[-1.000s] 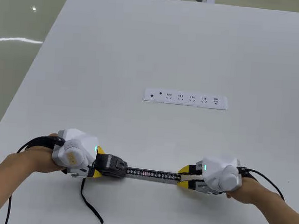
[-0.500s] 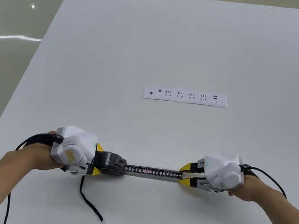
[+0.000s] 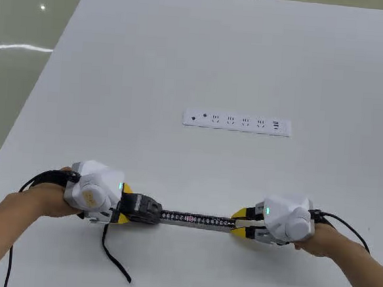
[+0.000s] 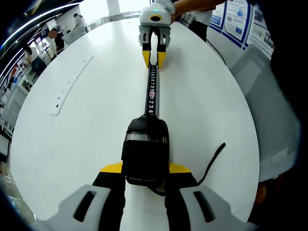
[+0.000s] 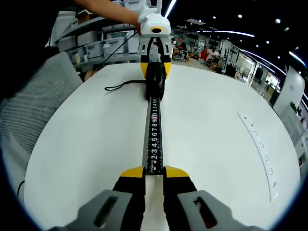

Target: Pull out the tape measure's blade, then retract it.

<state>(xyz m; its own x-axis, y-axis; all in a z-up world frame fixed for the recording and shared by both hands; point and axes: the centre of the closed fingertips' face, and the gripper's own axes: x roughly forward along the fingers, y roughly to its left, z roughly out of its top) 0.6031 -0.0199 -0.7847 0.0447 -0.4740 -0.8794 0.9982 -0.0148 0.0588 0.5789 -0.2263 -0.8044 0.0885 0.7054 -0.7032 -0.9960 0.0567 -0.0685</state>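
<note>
The black tape measure case [image 3: 141,209] lies on the white table near the front edge, and my left gripper [image 3: 125,208] is shut on it. In the left gripper view the case [image 4: 146,149] sits between the yellow-tipped jaws. The dark numbered blade [image 3: 196,219] stretches rightward to my right gripper [image 3: 240,222], which is shut on the blade's end. In the right gripper view the blade [image 5: 153,139] runs from my jaws to the case [image 5: 155,81]. A black wrist strap [image 3: 113,259] trails from the case toward me.
A white power strip [image 3: 236,123] lies flat on the table beyond the blade, well away from both grippers. Black cables trail from each gripper past the person's hands. The table's left edge [image 3: 34,96] drops to a glossy floor.
The right gripper has drawn slightly further right, and a little more blade shows between the two grippers. The left gripper and case have stayed put.
</note>
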